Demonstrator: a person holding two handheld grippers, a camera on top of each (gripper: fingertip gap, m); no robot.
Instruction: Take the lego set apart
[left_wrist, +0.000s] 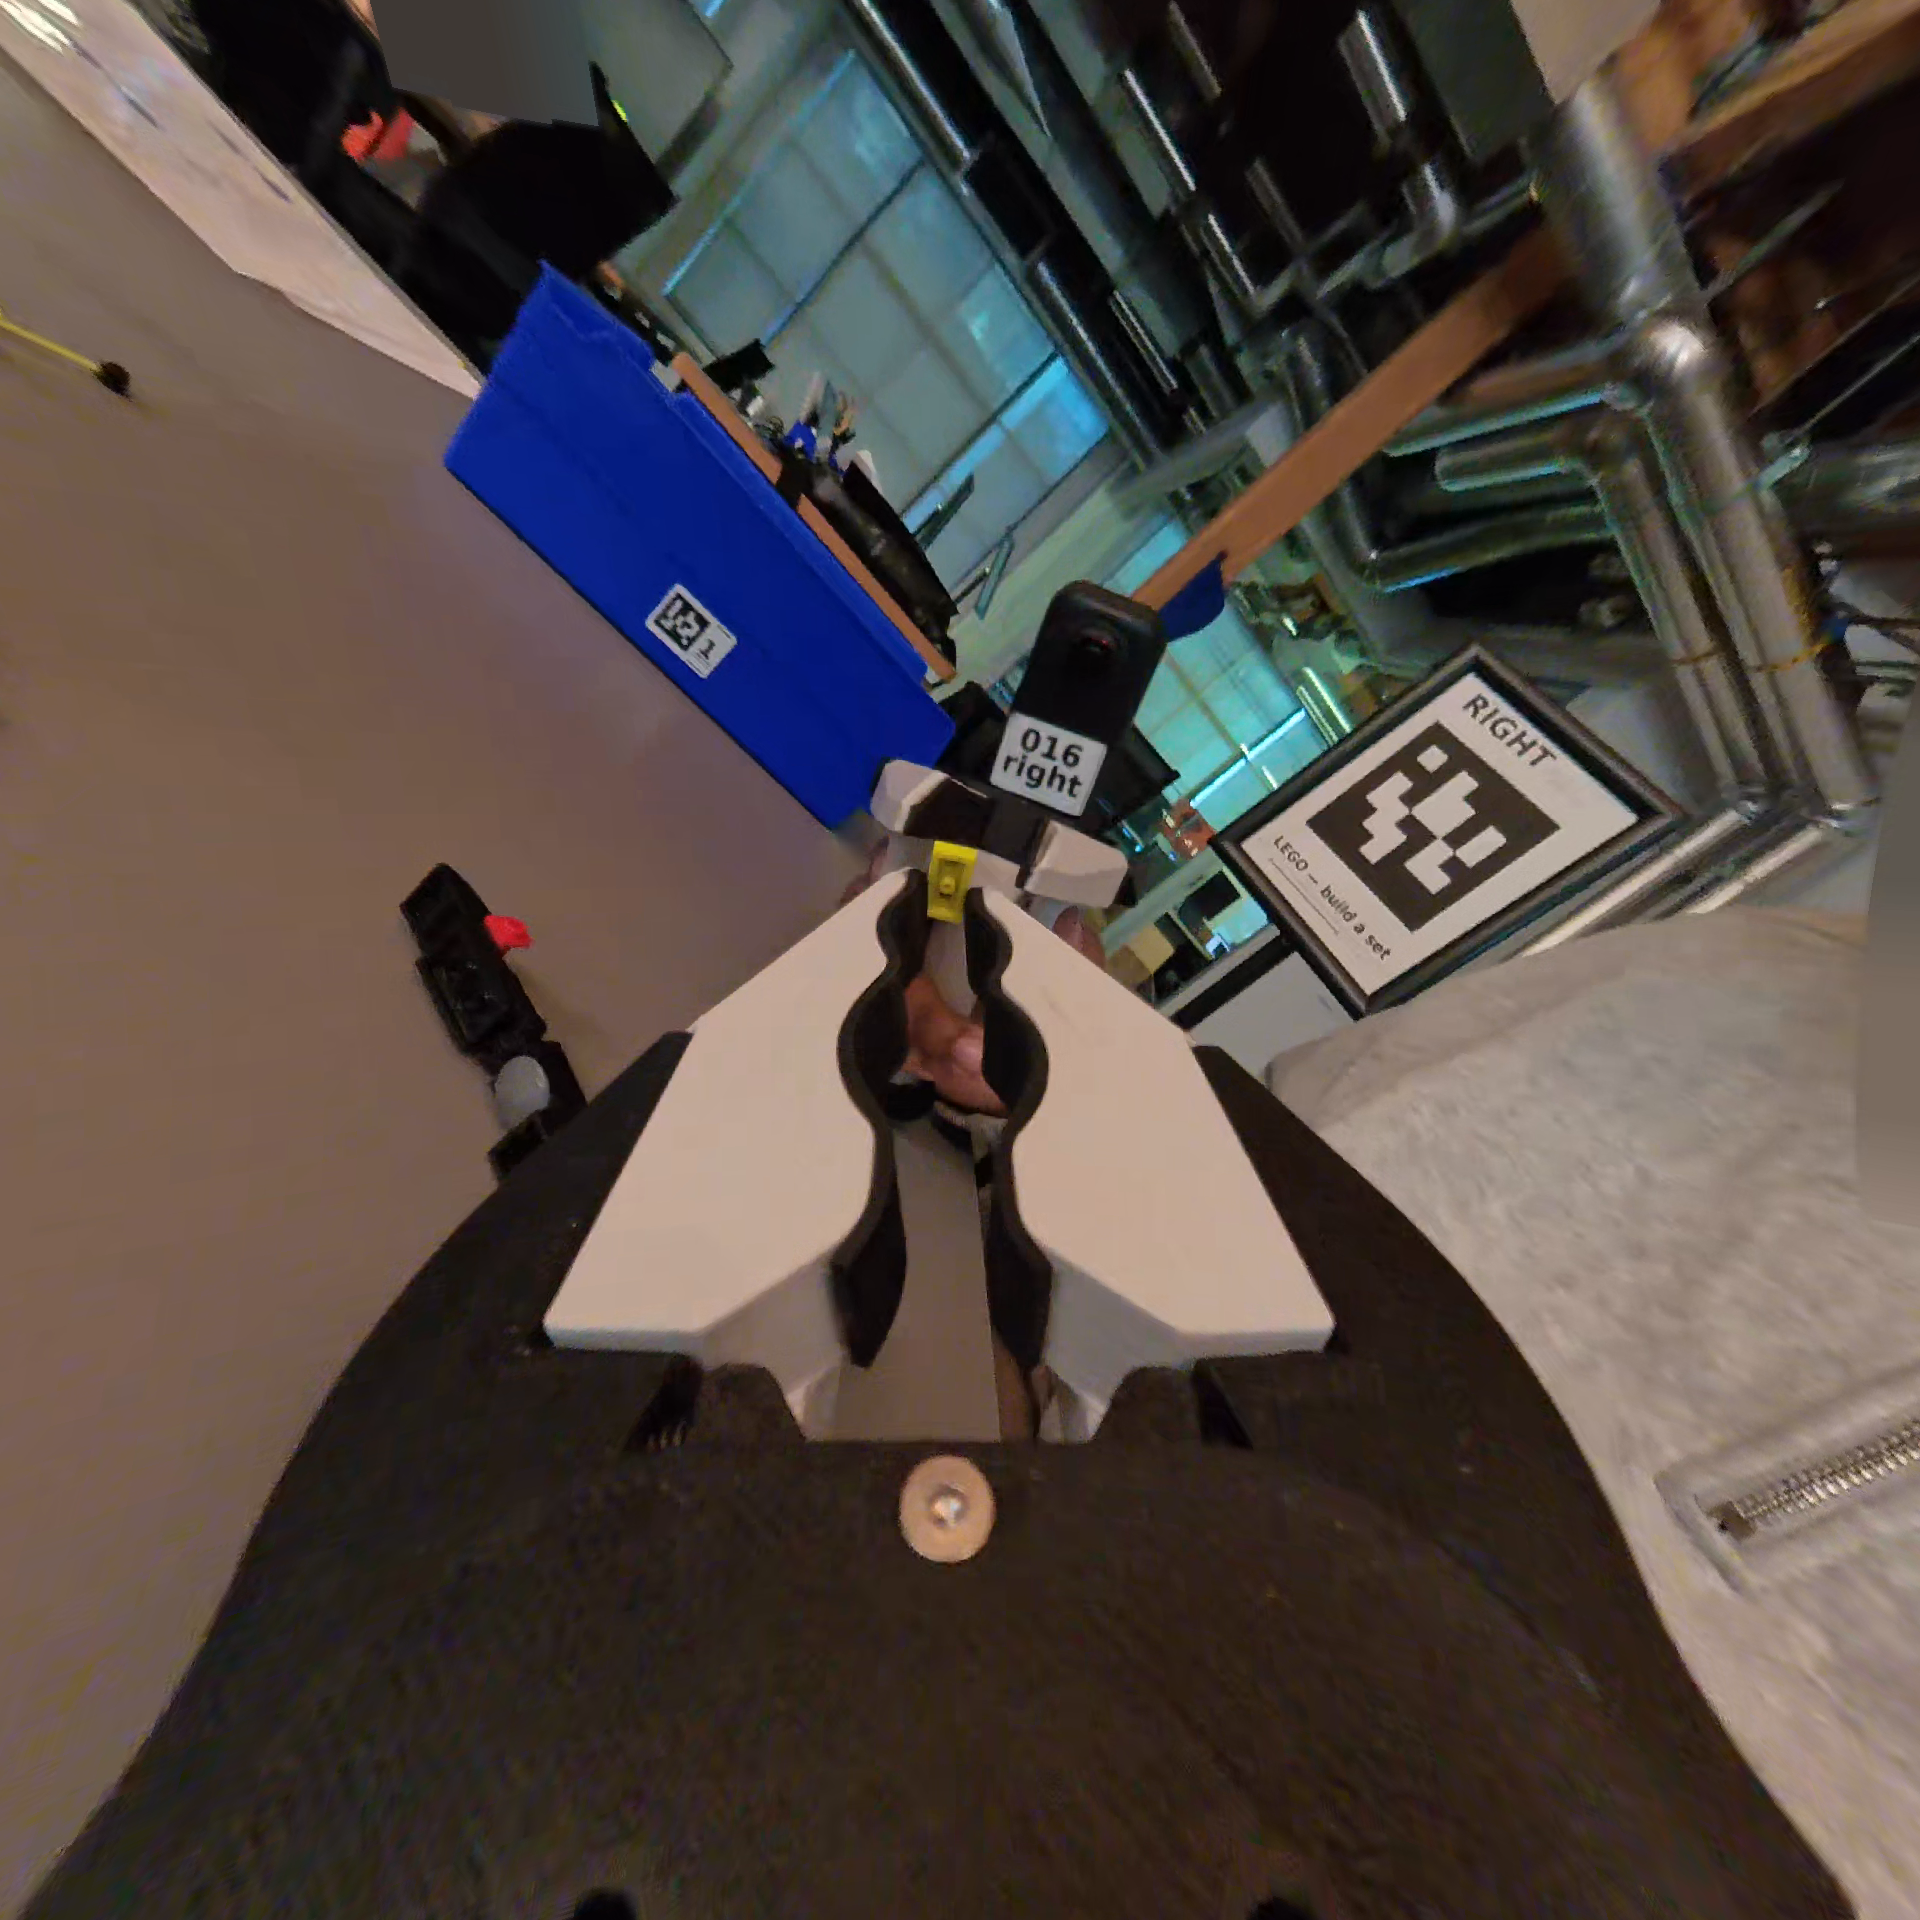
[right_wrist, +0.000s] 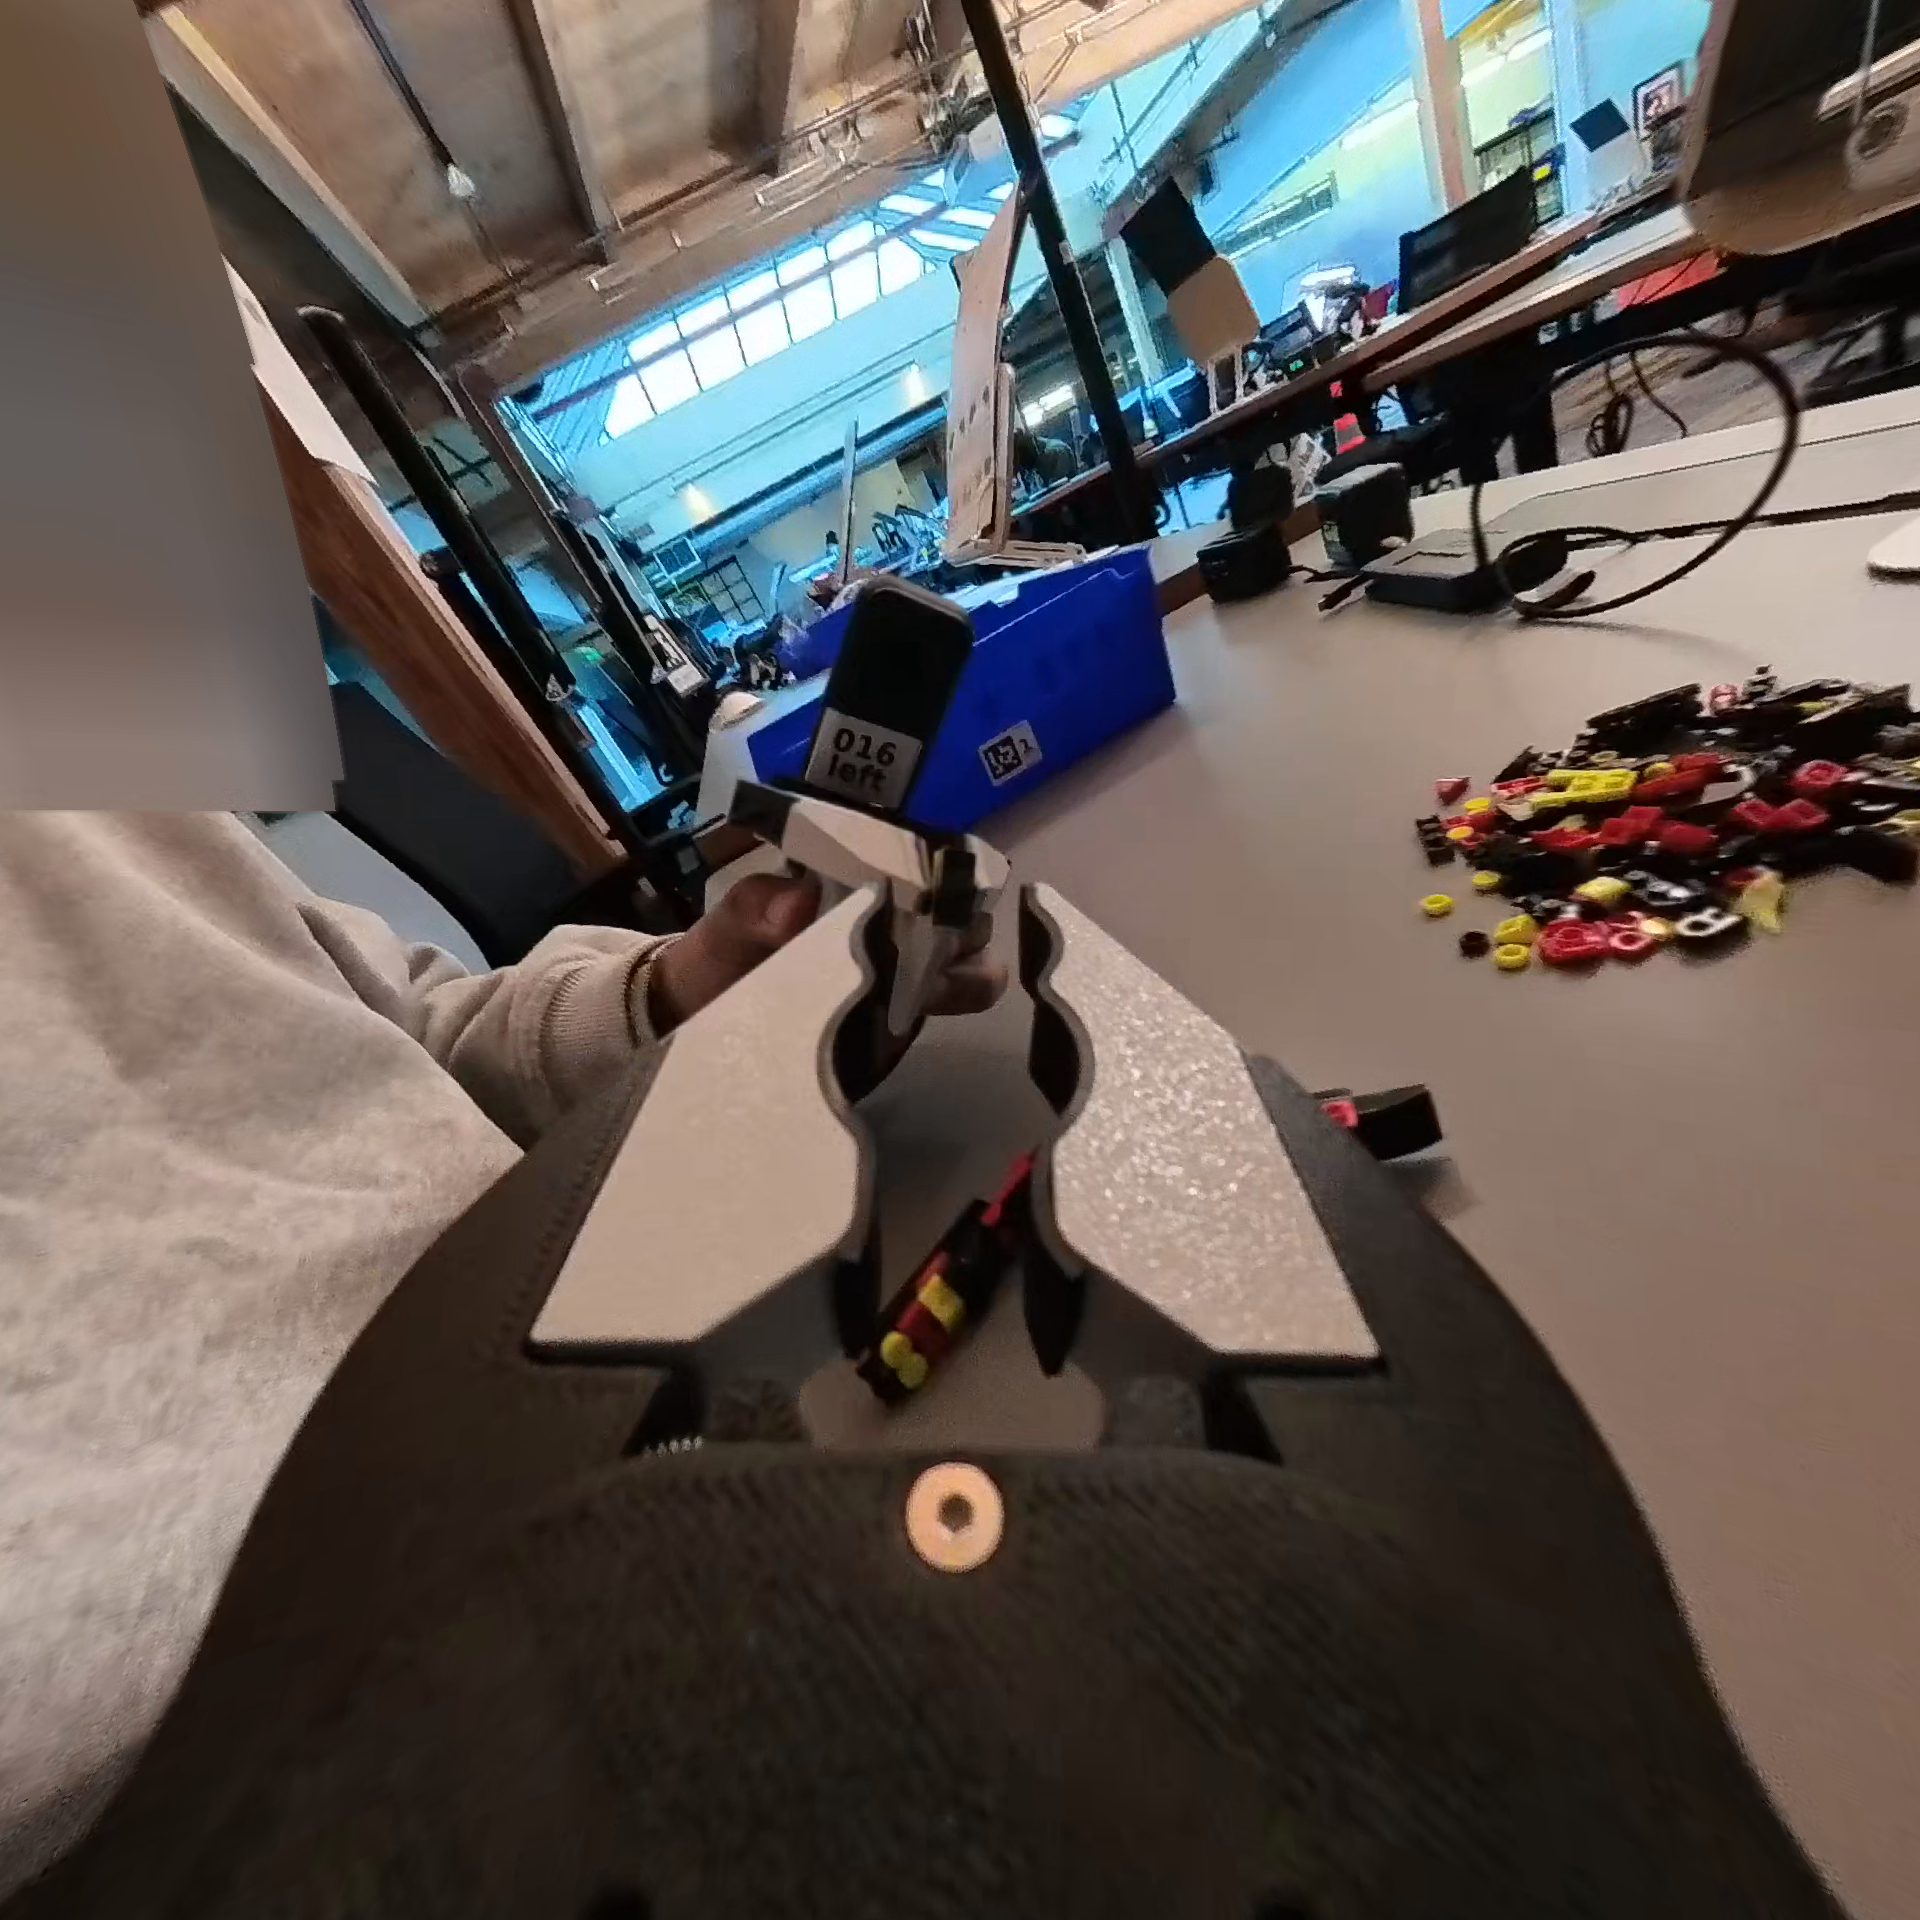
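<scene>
My left gripper (left_wrist: 945, 906) is shut on a small yellow lego piece (left_wrist: 948, 883), pinched at its fingertips and held above the table. My right gripper (right_wrist: 951, 914) faces it tip to tip with its jaws open, and the left gripper's tips (right_wrist: 935, 883) sit in the gap. The right gripper also shows in the left wrist view (left_wrist: 997, 842). A black, red and yellow lego assembly (right_wrist: 935, 1299) lies on the grey table (right_wrist: 1351, 727) below the right fingers. It also shows in the left wrist view (left_wrist: 473, 977).
A pile of loose black, red and yellow pieces (right_wrist: 1662, 831) lies at the right. A blue bin (right_wrist: 1039, 675) (left_wrist: 675, 582) stands farther back. A framed marker sign (left_wrist: 1444, 821), cables and black boxes (right_wrist: 1455, 551) are on the table. A grey sleeve (right_wrist: 260, 1039) is at the left. Both grippers' tips are close together, under 4 cm apart.
</scene>
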